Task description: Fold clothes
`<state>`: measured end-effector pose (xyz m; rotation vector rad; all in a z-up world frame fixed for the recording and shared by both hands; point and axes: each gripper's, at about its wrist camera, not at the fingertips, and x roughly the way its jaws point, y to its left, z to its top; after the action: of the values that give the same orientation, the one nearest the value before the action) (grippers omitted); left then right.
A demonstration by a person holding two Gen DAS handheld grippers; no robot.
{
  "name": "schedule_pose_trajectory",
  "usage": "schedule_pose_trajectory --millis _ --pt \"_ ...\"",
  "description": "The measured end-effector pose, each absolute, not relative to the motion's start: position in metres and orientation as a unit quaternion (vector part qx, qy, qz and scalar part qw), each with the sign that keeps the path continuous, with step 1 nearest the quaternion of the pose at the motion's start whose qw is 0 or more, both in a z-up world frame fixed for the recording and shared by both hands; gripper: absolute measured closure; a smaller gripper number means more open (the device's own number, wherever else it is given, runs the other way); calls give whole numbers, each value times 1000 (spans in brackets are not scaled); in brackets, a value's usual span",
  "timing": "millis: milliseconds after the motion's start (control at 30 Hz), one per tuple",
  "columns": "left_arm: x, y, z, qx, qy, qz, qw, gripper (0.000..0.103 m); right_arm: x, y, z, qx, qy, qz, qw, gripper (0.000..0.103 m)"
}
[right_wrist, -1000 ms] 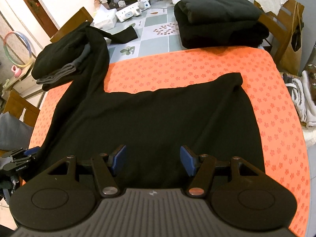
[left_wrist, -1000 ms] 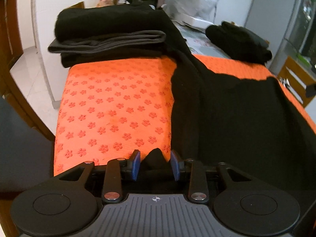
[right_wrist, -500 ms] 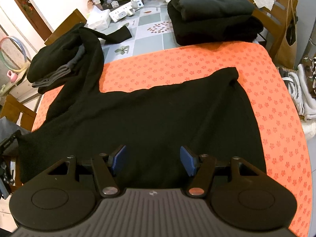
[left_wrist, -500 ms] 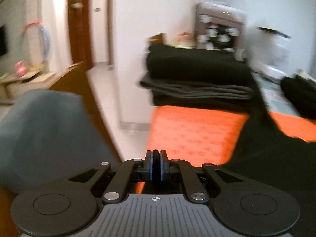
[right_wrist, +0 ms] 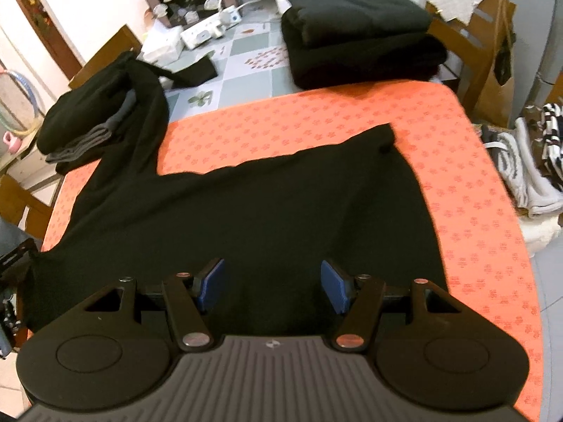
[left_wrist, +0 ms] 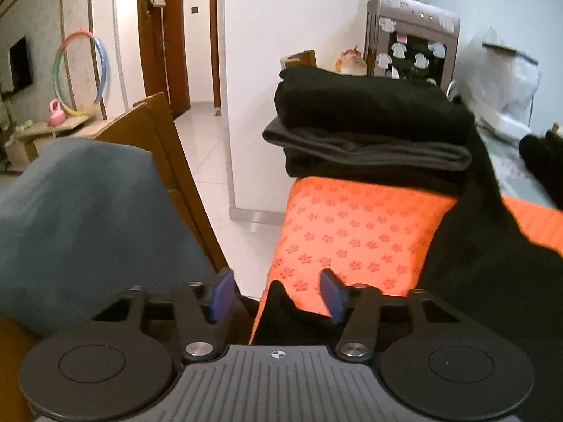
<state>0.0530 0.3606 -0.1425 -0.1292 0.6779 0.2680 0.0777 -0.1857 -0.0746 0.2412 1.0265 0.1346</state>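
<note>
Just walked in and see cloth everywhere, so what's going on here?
A person holding a claw in each hand is folding clothes. A black garment lies spread on the orange mat. The left claw is open around its corner at the mat's edge; the right claw hovers open above it. Folded stacks sit behind.

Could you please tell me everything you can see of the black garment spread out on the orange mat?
The black garment is plain, soft-looking knit, lying mostly flat on the orange mat. One long sleeve runs up over the folded stack onto the tiled table. Its left corner pokes up between the fingers of the open left hand-held gripper, ungripped. The right hand-held gripper is over its near edge, open.
</note>
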Motion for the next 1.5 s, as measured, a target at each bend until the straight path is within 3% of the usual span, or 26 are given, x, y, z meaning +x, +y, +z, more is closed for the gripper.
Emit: schedule_pose_trajectory --millis 400,700,833,1267,1400,1467,1500 --pt "1 299 -107 -104 336 95 931 33 17 -265 -72 101 468 48 877 37" --pt "-35 223 -104 -114 359 98 921 31 -35 -331 -106 91 502 110 853 40" --pt "-50 189 -105 -119 370 105 915 31 -50 -348 -130 97 536 149 825 50" --pt "-79 128 -134 -125 416 129 892 31 -71 -369 -168 127 581 232 770 50" --pt "-81 119 -140 -101 427 137 888 32 -69 -369 -170 144 580 245 763 72" --pt "-80 114 -143 -84 434 137 887 32 -69 -367 -171 150 579 246 762 94" --pt "-80 113 -145 -80 438 138 885 32 -69 -366 -171 152 578 247 763 96"
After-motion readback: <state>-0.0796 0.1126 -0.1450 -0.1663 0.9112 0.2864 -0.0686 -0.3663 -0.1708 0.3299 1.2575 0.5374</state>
